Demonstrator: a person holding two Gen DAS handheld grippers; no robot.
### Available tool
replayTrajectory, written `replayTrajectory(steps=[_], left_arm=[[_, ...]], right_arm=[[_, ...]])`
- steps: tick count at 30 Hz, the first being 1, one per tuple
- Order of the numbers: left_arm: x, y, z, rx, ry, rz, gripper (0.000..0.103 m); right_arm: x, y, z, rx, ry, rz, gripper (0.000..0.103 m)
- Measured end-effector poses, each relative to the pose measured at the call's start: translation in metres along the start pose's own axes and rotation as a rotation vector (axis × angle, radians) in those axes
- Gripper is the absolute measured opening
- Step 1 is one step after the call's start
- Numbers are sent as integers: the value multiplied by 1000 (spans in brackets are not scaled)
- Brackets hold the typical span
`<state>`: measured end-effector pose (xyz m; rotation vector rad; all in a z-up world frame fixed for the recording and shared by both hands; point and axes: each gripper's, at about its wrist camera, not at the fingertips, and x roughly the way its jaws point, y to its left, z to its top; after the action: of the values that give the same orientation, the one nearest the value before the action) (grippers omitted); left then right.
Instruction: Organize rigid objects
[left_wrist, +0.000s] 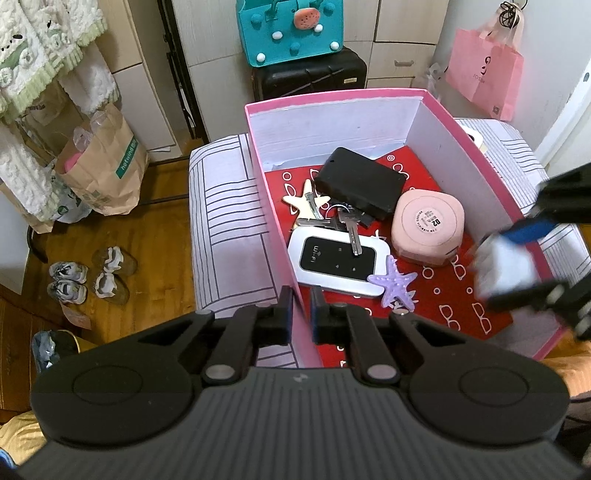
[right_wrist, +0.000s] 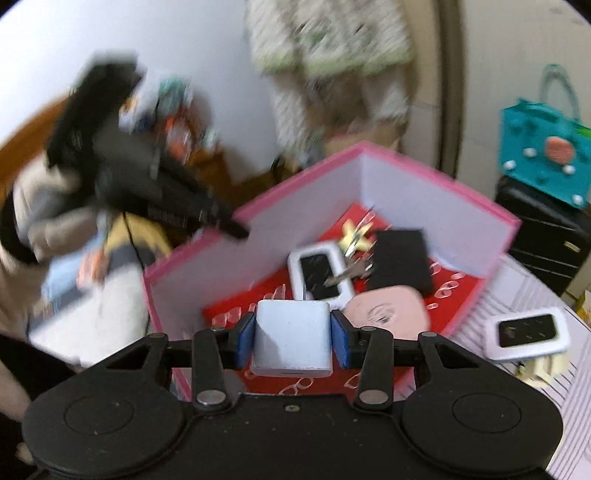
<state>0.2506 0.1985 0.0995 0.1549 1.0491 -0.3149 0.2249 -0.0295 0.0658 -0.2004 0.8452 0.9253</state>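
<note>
A pink box with a red patterned floor stands on a cloth-covered table. Inside lie a black case, a pink rounded case, a white Wi-Fi device, keys, a purple starfish and a cream starfish. My left gripper is shut on the box's left wall near its front corner. My right gripper is shut on a white rounded block, held over the box's near-right side; the block looks blurred in the left wrist view.
A second white Wi-Fi device lies on the lined tablecloth outside the box. Behind stand a teal bag on a black suitcase and a pink paper bag. Brown paper bag and shoes are on the wood floor at left.
</note>
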Motion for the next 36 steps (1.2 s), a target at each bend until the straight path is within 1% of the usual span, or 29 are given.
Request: replayTrajectory(steps=[3, 6, 7, 8, 10, 13, 14, 16, 20, 23, 26, 27, 28, 29, 31, 33, 35, 36], left_arm=[[0, 2, 1, -27, 3, -7, 8], [0, 3, 0, -34, 3, -7, 8], [0, 4, -1, -38, 6, -12, 8], [0, 4, -1, -39, 7, -15, 8], [1, 5, -1, -44, 5, -19, 8], [2, 6, -1, -50, 5, -22, 8], [2, 6, -1, -53, 4, -22, 8], [2, 8, 0, -73, 10, -26, 8], [3, 7, 1, -75, 23, -21, 8], [4, 6, 1, -74, 25, -18, 8], [5, 5, 2, -85, 28, -14, 8], [6, 5, 1, -88, 28, -13, 8], [7, 4, 1, -89, 27, -11, 8], [7, 5, 0, -92, 26, -9, 8], [7, 5, 0, -98, 25, -9, 8], [7, 6, 1, -105, 26, -10, 8], [7, 6, 1, -106, 28, -7, 8], [7, 5, 1, -105, 29, -4, 8]], right_arm=[[25, 8, 0, -38, 82, 21, 48], [33, 7, -3, -74, 98, -18, 48], [30, 7, -4, -75, 87, -39, 48], [26, 5, -2, -76, 72, -42, 48], [13, 1, -2, -53, 21, -36, 53], [-15, -3, -6, -4, -70, -48, 54], [-25, -4, -9, 13, -102, -59, 55], [-45, -9, -20, 48, -150, -74, 64], [-79, -30, -49, 167, -219, -107, 68], [-98, -52, -75, 261, -251, -174, 71], [-109, -65, -101, 321, -271, -248, 75], [-109, -70, -110, 335, -278, -276, 80], [-108, -73, -119, 350, -286, -309, 89], [-106, -77, -128, 374, -303, -351, 92], [-104, -85, -146, 423, -357, -440, 93], [-98, -96, -159, 470, -382, -502, 93], [-90, -111, -166, 514, -354, -529, 92], [-86, -118, -168, 541, -336, -516, 87]])
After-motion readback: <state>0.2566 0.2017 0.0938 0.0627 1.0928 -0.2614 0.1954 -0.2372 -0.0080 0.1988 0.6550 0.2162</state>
